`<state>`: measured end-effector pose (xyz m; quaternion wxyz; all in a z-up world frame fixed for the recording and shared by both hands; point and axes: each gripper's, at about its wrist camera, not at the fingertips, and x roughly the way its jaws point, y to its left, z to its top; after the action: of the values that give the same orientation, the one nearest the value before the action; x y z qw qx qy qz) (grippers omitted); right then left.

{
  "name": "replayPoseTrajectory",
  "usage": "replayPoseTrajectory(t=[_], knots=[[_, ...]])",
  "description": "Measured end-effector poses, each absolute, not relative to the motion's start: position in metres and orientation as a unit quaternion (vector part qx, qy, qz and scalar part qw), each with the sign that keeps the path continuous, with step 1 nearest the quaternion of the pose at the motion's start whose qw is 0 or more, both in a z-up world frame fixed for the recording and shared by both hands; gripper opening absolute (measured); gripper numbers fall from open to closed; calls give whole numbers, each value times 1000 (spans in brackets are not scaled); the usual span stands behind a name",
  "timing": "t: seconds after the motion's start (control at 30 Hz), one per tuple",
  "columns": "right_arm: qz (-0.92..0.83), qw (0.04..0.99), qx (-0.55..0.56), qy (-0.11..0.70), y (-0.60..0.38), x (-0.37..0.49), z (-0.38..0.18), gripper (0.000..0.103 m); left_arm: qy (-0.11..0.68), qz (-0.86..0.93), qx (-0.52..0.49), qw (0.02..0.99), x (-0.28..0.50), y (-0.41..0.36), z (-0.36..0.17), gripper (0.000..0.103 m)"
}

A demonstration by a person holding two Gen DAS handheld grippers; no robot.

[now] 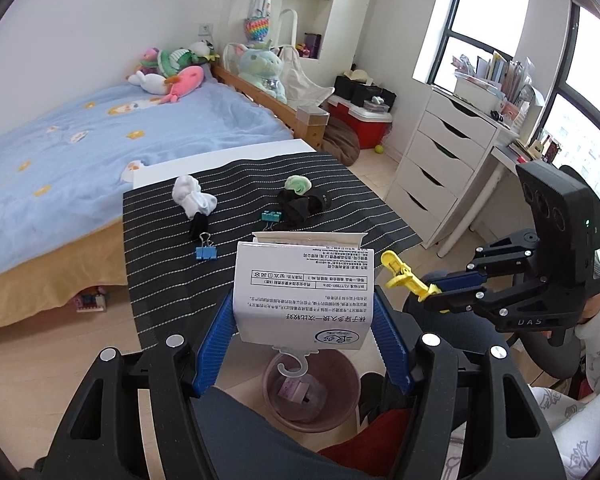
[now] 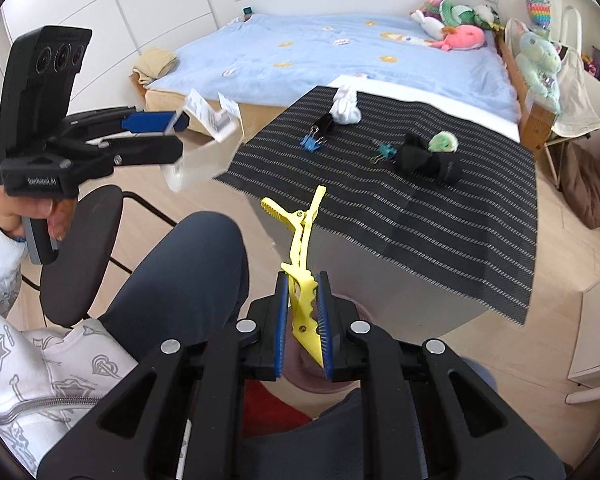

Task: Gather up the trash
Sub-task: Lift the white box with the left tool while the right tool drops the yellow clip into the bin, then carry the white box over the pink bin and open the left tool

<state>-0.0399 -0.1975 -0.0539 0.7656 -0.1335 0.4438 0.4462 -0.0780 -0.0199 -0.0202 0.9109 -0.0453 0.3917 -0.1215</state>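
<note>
My left gripper [image 1: 304, 320] is shut on a white cardboard package [image 1: 304, 292] with printed text and a plastic hook, held above a pink waste bin [image 1: 312, 396] that has some trash in it. The package also shows in the right wrist view [image 2: 204, 148], in the left gripper [image 2: 172, 128]. My right gripper [image 2: 304, 316] is shut on a yellow hair clip [image 2: 300, 256], held over the lap beside the table; it also shows in the left wrist view [image 1: 404, 276], in the right gripper [image 1: 436, 292].
A table with a black striped mat [image 1: 340, 168] holds a white sock [image 1: 192, 196], a blue binder clip [image 1: 206, 250], a teal binder clip [image 1: 270, 218] and black and green socks [image 1: 300, 196]. A bed [image 1: 80, 132] is behind, white drawers [image 1: 440, 148] on the right.
</note>
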Motion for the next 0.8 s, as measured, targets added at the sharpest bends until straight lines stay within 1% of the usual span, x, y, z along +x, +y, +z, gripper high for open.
replayPoseTrajectory(t=[0.07,0.1,0.13,0.17,0.23,0.33,0.43,0.7,0.8], knots=[[451,762,-132,445,-196,-42,-56,14,391,-122,-50,911,-80,-18,-20,64],[453,761,-133,445,-194,-42,-56,17,390,-122,-52,911,-81,-17,-20,64],[451,761,-136,445,-192,-43,-57,18,389,-122,-52,912,-81,-16,-20,64],[450,762,-138,446,-192,-43,-58,23,389,-122,-51,912,-80,-17,-20,64],[445,764,-139,445,-192,-42,-59,63,389,-123,-51,912,-80,-17,-20,64],[443,770,-122,442,-196,-40,-57,78,390,-126,-47,911,-80,-19,-20,64],[440,774,-112,442,-200,-38,-55,87,394,-132,-42,909,-80,-22,-23,64],[433,777,-89,448,-206,-33,-52,96,398,-145,-35,905,-80,-32,-23,64],[426,783,-86,445,-209,-32,-48,97,399,-151,-30,904,-80,-36,-22,64]])
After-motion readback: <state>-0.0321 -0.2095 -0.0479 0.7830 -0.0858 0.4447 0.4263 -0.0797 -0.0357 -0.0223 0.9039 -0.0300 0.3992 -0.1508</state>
